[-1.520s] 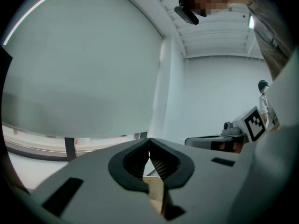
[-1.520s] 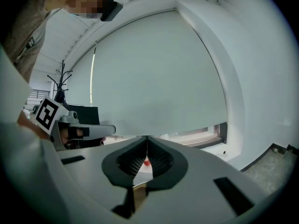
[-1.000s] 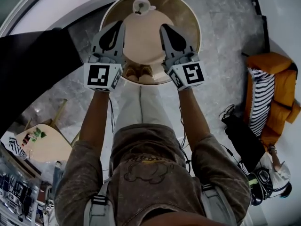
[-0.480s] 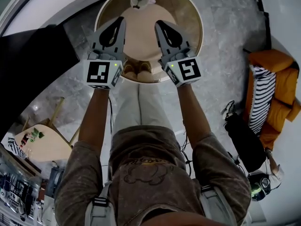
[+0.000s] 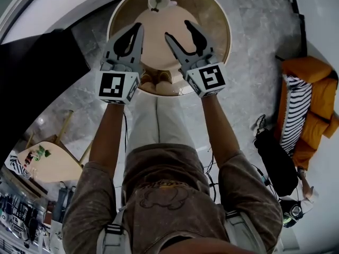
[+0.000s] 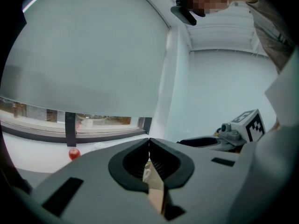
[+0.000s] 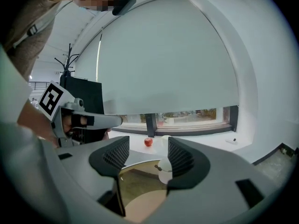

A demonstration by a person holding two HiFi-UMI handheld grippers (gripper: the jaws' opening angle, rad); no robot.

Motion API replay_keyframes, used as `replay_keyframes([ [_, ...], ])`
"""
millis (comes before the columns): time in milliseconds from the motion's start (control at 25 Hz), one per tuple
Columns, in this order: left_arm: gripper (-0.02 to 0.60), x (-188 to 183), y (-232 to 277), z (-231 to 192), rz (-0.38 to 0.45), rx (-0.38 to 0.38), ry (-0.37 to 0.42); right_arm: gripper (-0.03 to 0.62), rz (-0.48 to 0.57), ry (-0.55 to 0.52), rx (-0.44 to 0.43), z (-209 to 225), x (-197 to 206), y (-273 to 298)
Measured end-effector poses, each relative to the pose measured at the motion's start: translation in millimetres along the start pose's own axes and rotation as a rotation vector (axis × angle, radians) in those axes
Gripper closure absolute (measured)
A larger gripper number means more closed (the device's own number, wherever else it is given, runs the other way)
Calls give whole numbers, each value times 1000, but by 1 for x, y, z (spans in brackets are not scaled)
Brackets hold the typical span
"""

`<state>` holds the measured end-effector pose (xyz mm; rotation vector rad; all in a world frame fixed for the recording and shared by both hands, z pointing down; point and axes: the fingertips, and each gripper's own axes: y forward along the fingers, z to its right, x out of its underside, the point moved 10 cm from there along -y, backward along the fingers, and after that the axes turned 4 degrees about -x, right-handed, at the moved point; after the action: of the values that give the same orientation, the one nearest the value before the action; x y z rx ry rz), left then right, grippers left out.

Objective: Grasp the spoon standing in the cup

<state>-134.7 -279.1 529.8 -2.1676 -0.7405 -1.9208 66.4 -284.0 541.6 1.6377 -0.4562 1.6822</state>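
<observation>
1. One jaw of my right gripper (image 7: 147, 144) hides the cup's (image 7: 164, 166) three o'clock side.
2. The spoon (image 7: 157, 167) is too small to read.
3. In the head view, the table's (image 5: 214, 12) twelve o'clock rim is cut off.

support: round wooden table (image 5: 213, 15), dark outer ring, paler centre disc | on it: white cup (image 5: 158, 0) near far edge, upright | under table: grey marbled floor (image 5: 254, 52) | beyond: white window ledge (image 7: 196, 141) carrying red apple (image 7: 148, 142)

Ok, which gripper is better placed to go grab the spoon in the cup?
Probably right. The right gripper has just been opening its jaws, with nothing between them, and the cup and spoon sit just beyond. The left gripper is shut.
</observation>
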Motion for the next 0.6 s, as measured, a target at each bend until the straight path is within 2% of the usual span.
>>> replay_keyframes([
  [200,565,4,3,-3,-13,1,-1,335,-63,-6,0,6,15,9],
  [600,565,18,12,-6,-37,10,-28,361,-123,4,-26,24,46,42],
])
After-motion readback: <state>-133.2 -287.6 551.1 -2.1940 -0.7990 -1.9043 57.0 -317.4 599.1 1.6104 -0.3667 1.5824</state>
